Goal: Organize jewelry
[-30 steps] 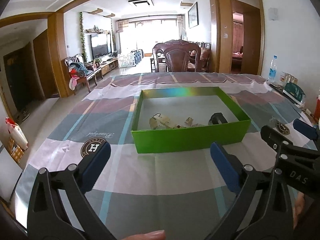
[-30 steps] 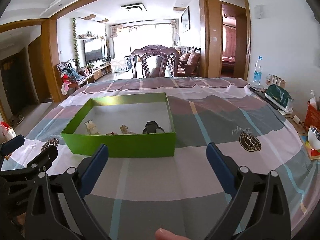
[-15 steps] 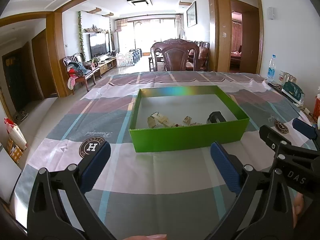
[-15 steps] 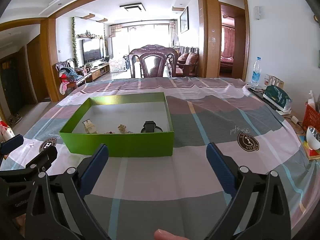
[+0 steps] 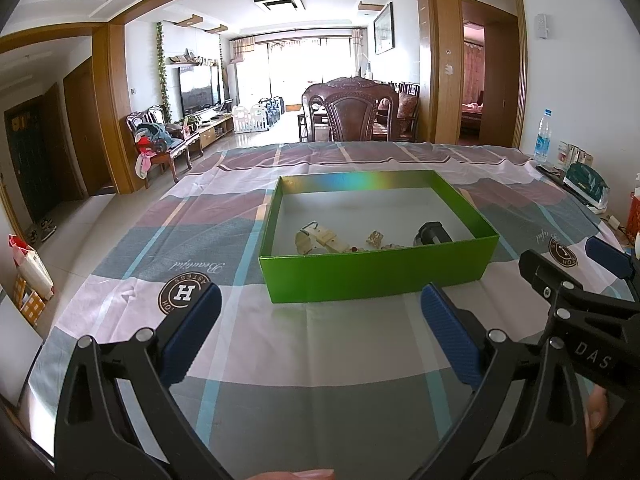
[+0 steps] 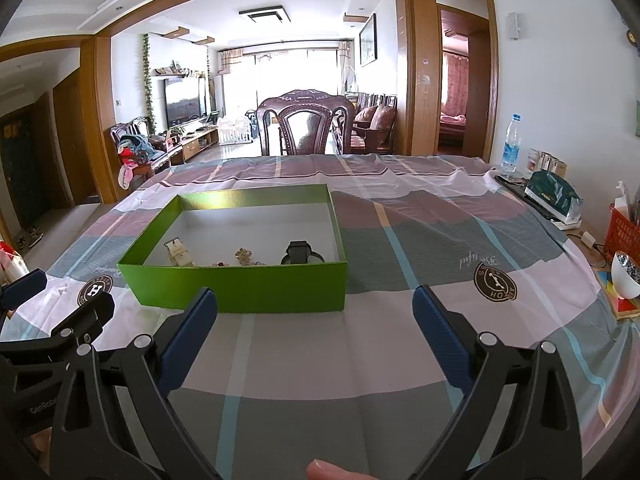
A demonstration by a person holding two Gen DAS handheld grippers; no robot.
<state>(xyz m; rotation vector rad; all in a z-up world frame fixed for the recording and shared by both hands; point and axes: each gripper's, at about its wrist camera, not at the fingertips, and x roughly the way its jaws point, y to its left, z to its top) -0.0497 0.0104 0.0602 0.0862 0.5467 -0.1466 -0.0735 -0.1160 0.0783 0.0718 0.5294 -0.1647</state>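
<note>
Hovering wide open and empty — left gripper (image 5: 320, 332) and right gripper (image 6: 316, 330) — short of the green box (image 5: 376, 276) holding the jewelry (image 5: 376, 238), risking nudging its light near wall.

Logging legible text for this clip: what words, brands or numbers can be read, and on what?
"DAS", cut off: on the right gripper.
"GenRobo", cut off: on the left gripper.
"H" in a round badge: printed on the tablecloth.
"Beautiful", upside down: script on the tablecloth.
Badge ring lettering, water bottle label, teal bag: too small to read.
</note>
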